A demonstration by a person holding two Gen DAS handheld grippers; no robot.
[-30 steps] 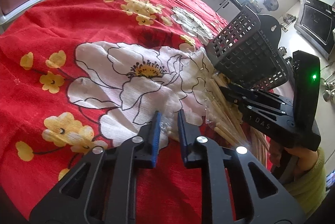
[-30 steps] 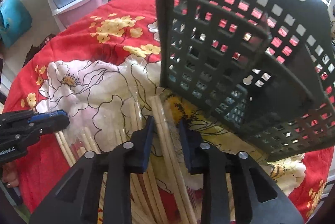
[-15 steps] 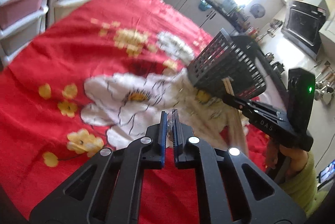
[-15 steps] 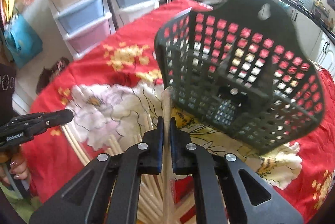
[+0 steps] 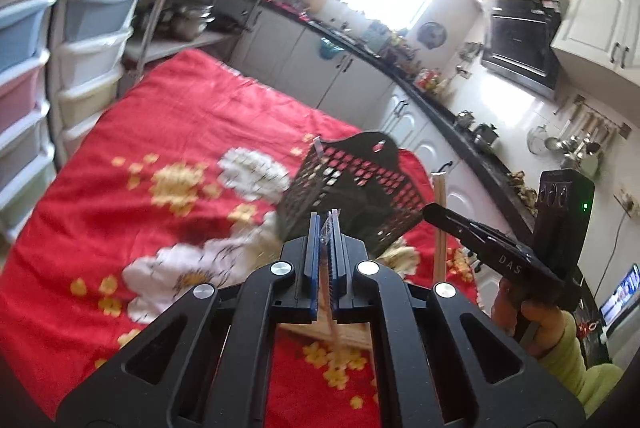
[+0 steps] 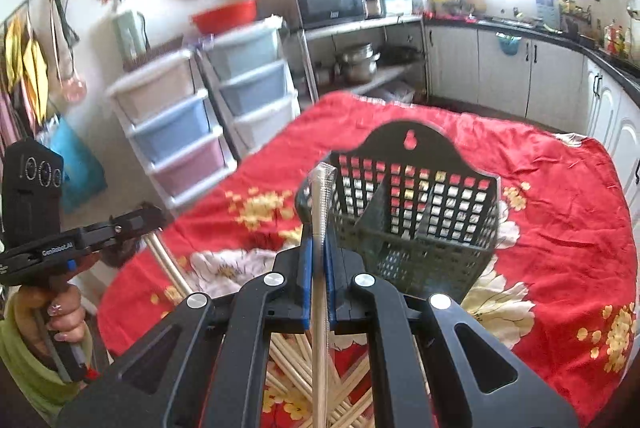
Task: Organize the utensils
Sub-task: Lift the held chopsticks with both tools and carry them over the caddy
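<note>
Left gripper [image 5: 325, 228]: jaws closed right down on a wrapped pair of chopsticks [image 5: 331, 308]; the crinkled clear wrapper tip pokes just past the blue pads, the wooden length hangs below the fingers toward the table; the jaws have just been closing, with the wrapped pair between them
Right gripper [image 6: 317, 248]: jaws pinched together on another wrapped chopstick pair [image 6: 320, 211]; its wrapped tip stands upright above the pads, the shaft runs down between the fingers and out of the bottom of the right wrist view; the jaws have just been closing on it
Basket [image 6: 416, 211]: dark plastic lattice utensil holder with a divider inside and a hanging hole in its tall back; it stands on the red floral cloth [image 6: 560, 228], just beyond the right gripper and a little to its right; in the left wrist view it sits straight ahead of the pads
Loose chopsticks [image 6: 296, 360]: a fanned heap on the cloth, below and behind the right gripper's fingers
Hands: a person's hand [image 6: 64, 312] grips the left tool's handle; green sleeve at the wrist
</note>
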